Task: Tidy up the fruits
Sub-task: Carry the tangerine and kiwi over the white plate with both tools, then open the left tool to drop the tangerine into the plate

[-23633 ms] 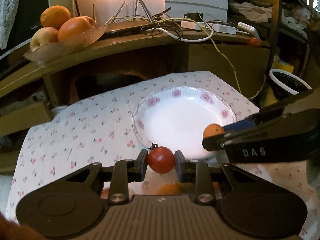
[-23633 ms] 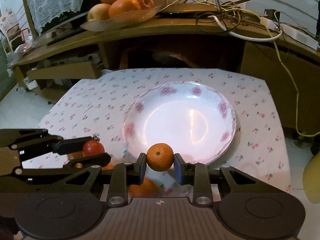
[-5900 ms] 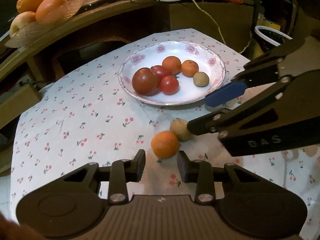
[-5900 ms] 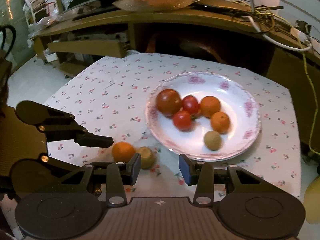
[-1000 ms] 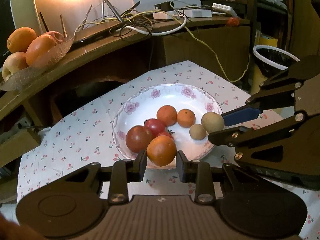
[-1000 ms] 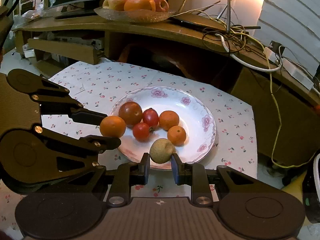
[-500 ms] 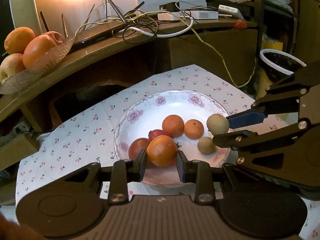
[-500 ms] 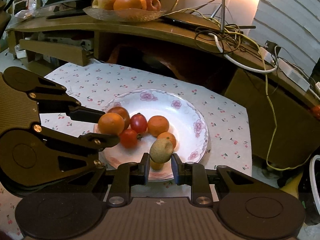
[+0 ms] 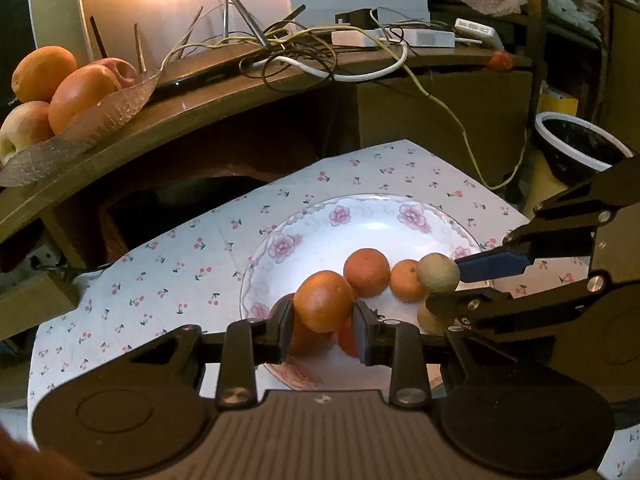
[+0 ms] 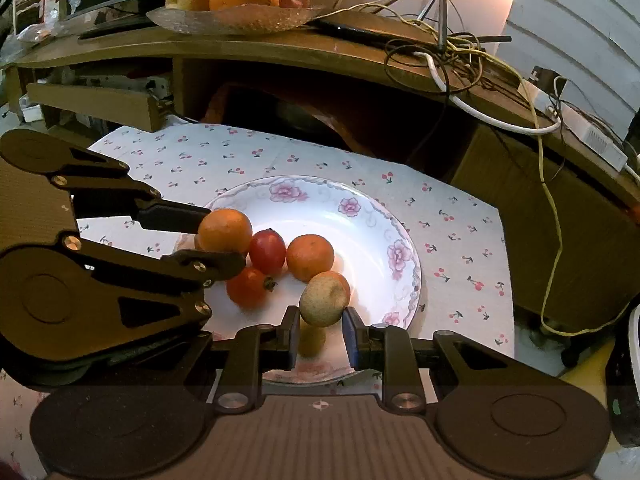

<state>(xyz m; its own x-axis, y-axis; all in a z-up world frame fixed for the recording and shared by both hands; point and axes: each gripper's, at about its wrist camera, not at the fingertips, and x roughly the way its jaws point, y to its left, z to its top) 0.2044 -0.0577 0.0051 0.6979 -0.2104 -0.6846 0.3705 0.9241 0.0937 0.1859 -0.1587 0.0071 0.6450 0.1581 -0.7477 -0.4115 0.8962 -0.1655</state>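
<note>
My left claw (image 9: 323,322) is clamped on an orange (image 9: 323,301), its 2 pads pressed against the fruit's sides, and I hold it in the air over the near left part of the white flowered plate (image 9: 320,236). My right claw (image 10: 320,334) is closed about as tight as it goes on a small brownish-tan round fruit (image 10: 323,305), held above the plate's near edge. From the left wrist view that same fruit (image 9: 439,273) shows between the right claw's blue-padded finger and its black one, over the plate's right side.

On the plate below lie 2 oranges (image 9: 366,272), side by side toward the middle, the smaller orange (image 9: 407,281) to the right. In the right wrist view 2 red tomatoes (image 10: 267,251) sit left of them, one nearer the plate's front edge, its stem pointing right. Another tan fruit (image 10: 312,340) rests under my right claw, partly hidden by the pads.

The plate stands on a cherry-print tablecloth (image 10: 452,216), toward its far right portion. Beyond the cloth's far edge runs a wooden shelf (image 10: 248,50) carrying a glass dish (image 10: 236,16) of oranges and apples and a tangle of cables (image 10: 452,52).
</note>
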